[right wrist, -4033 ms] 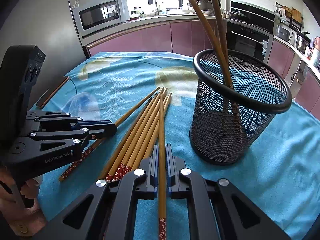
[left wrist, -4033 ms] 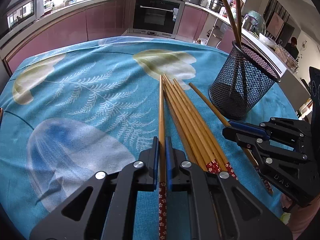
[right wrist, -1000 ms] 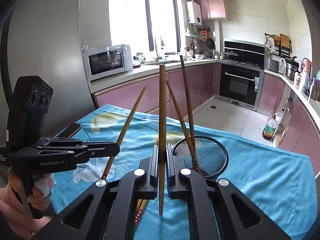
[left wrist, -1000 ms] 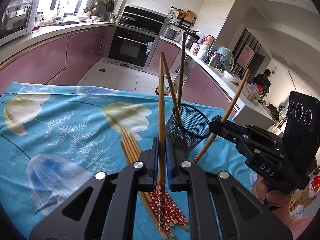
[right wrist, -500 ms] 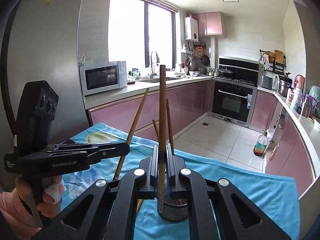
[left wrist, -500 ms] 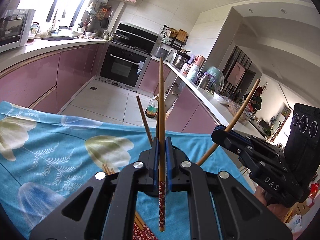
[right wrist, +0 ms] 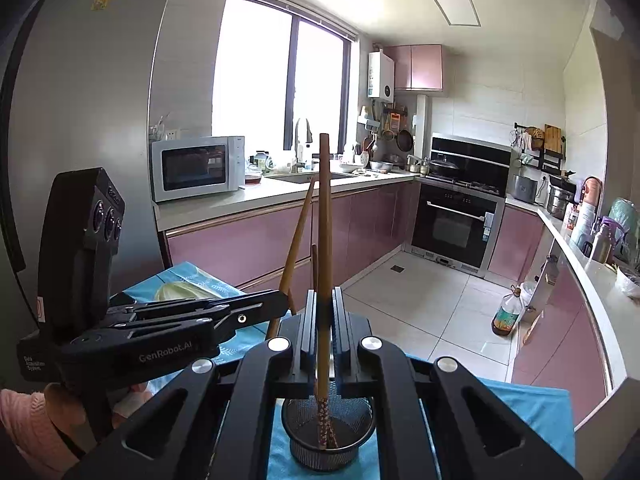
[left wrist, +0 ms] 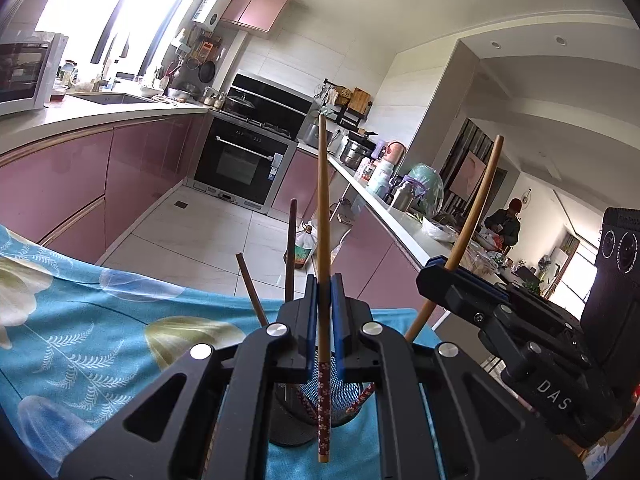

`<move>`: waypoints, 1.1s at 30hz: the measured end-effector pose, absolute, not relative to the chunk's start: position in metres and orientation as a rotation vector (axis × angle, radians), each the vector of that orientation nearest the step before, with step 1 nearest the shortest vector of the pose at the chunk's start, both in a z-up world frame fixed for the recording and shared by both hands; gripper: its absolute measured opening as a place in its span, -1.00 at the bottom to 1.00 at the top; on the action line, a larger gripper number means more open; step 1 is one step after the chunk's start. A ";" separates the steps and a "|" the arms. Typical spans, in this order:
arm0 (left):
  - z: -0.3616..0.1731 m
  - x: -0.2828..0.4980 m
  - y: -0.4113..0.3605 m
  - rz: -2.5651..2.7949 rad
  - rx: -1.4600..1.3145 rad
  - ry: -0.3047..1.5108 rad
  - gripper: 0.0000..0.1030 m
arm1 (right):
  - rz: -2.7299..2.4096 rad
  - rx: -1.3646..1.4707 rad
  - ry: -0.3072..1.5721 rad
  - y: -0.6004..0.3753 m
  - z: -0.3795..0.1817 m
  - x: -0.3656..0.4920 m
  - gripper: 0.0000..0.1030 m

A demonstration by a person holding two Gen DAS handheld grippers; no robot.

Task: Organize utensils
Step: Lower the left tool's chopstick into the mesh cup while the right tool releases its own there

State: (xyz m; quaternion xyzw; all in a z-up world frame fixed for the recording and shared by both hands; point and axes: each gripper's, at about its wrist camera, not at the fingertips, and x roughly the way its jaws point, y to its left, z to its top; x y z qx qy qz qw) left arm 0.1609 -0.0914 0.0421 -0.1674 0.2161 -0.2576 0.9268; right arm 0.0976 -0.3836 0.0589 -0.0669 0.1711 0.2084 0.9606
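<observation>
Both tongs are raised above the mesh cup [right wrist: 328,436] on the table [left wrist: 80,344], the left tongs [left wrist: 324,320] and right tongs [right wrist: 324,320] each clamping one upright chopstick [left wrist: 322,200] [right wrist: 324,220].

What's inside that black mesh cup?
The mesh cup holds chopstick ends with red flowered tips. The right tool hides part of its rim, so a full count is impossible.

- A light wooden chopstick [left wrist: 322,216] with a red flowery end stands straight up, its red end hanging above the black mesh cup [left wrist: 340,400].
- A second chopstick [right wrist: 323,240] like it stands upright, red end down inside the cup [right wrist: 328,436].
- Two dark chopsticks [left wrist: 291,248] lean in the cup.
</observation>
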 end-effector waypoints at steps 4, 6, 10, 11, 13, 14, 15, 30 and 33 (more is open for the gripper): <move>0.041 0.170 -0.095 -0.514 -0.349 0.445 -0.86 | 0.413 -0.129 0.362 -0.385 0.053 0.108 -0.89; 0.039 0.174 -0.095 -0.505 -0.353 0.449 -0.86 | 0.409 -0.127 0.374 -0.386 0.049 0.112 -0.89; 0.037 0.184 -0.097 -0.494 -0.377 0.459 -0.86 | 0.403 -0.123 0.399 -0.387 0.040 0.120 -0.89; 0.036 0.187 -0.097 -0.494 -0.389 0.462 -0.86 | 0.404 -0.121 0.408 -0.386 0.038 0.124 -0.89; 0.034 0.193 -0.098 -0.493 -0.411 0.465 -0.86 | 0.401 -0.122 0.428 -0.385 0.031 0.130 -0.89; 0.032 0.196 -0.099 -0.489 -0.415 0.465 -0.86 | 0.399 -0.124 0.439 -0.384 0.029 0.133 -0.89; 0.030 0.199 -0.100 -0.485 -0.421 0.467 -0.86 | 0.398 -0.124 0.452 -0.383 0.025 0.135 -0.89; -0.011 0.223 -0.105 -0.447 -0.381 0.527 -0.85 | 0.414 -0.092 0.607 -0.379 -0.018 0.158 -0.81; -0.010 0.216 -0.100 -0.456 -0.383 0.508 -0.86 | 0.415 -0.071 0.603 -0.382 -0.016 0.157 -0.69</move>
